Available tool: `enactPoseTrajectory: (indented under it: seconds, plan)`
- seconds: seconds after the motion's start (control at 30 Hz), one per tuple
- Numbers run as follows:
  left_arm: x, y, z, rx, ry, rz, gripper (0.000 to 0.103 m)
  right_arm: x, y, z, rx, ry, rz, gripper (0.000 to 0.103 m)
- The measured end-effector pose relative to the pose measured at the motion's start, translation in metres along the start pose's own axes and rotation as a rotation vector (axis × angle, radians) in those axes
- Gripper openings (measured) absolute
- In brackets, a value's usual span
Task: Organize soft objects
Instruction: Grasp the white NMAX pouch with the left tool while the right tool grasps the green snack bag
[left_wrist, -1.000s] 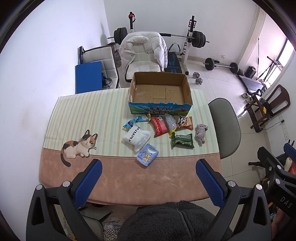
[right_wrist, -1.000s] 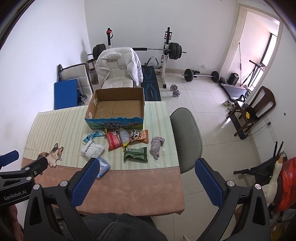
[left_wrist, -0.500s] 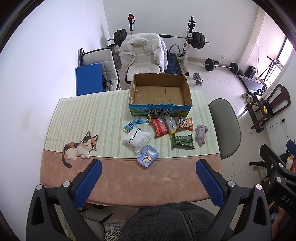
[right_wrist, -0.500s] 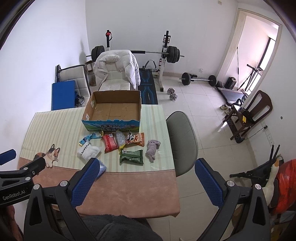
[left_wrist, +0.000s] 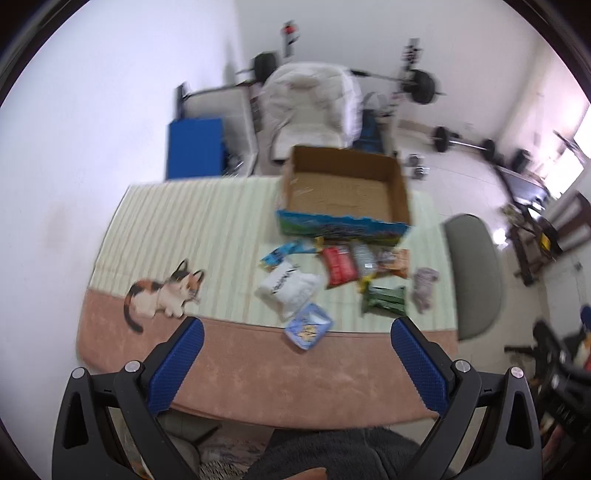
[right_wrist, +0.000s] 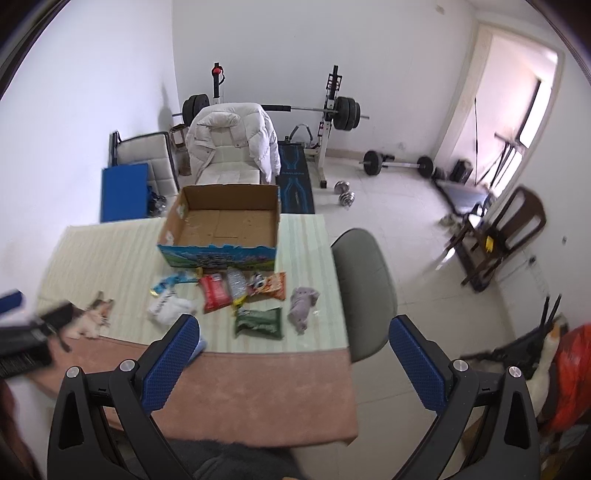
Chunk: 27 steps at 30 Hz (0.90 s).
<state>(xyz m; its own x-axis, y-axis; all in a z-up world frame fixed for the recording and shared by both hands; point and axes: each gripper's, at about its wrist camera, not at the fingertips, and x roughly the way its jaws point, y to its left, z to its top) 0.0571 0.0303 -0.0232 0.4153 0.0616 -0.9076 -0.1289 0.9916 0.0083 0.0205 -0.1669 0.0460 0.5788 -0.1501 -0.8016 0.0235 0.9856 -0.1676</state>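
at centre frame in both wrist views, open brown cardboard box with blue printed front (left_wrist: 343, 201) (right_wrist: 221, 230) on striped pale-green tablecloth with pink border and cat print (left_wrist: 184, 221) (right_wrist: 110, 251), nothing inside. just below it, touching or nearly so, row of soft packets: red snack pouch (left_wrist: 338, 266) (right_wrist: 215, 293), white plastic bag (left_wrist: 290, 288), dark green pouch (left_wrist: 384, 301) (right_wrist: 258, 323), light blue packet (left_wrist: 308, 328), grey plush toy (left_wrist: 424, 286) (right_wrist: 303, 301) at right end. low in frame, left gripper (left_wrist: 295, 358) and right gripper (right_wrist: 291, 354) both spread wide, blue pads apart, grasping nothing, hovering short of table's near edge. left view blurred.
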Motion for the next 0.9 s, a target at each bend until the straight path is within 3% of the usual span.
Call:
enactPoseTrajectory:
  seconds: [0.1,0.23,0.4,0.5,0.57,0.67,0.77,0.9]
  plan:
    - [0.053,0.018,0.004,-0.08,0.096,0.011,0.103,0.055,0.014,0.004,-0.129,0.064,0.007,0.103]
    - [0.148,0.035,-0.004,-0.188,0.3,-0.008,0.103,0.133,0.035,0.0,-0.244,0.169,0.128,0.103]
    - [0.239,0.019,-0.025,-0.058,0.399,0.112,0.103,0.233,0.073,-0.015,-0.451,0.301,0.169,0.103]
    - [0.293,0.03,-0.027,-0.154,0.517,0.037,0.1,0.29,0.092,-0.021,-0.553,0.355,0.189,0.103]
    - [0.326,0.047,-0.026,-0.32,0.591,-0.066,0.098,0.328,0.104,-0.024,-0.6,0.385,0.224,0.103]
    - [0.359,0.059,-0.016,-0.483,0.645,-0.144,0.098,0.376,0.117,-0.028,-0.669,0.451,0.256,0.103]
    - [0.381,0.059,-0.006,-0.54,0.672,-0.167,0.098,0.417,0.133,-0.04,-0.761,0.529,0.317,0.103]
    - [0.407,0.052,0.01,-0.522,0.715,-0.145,0.098,0.455,0.153,-0.06,-0.84,0.617,0.363,0.103]
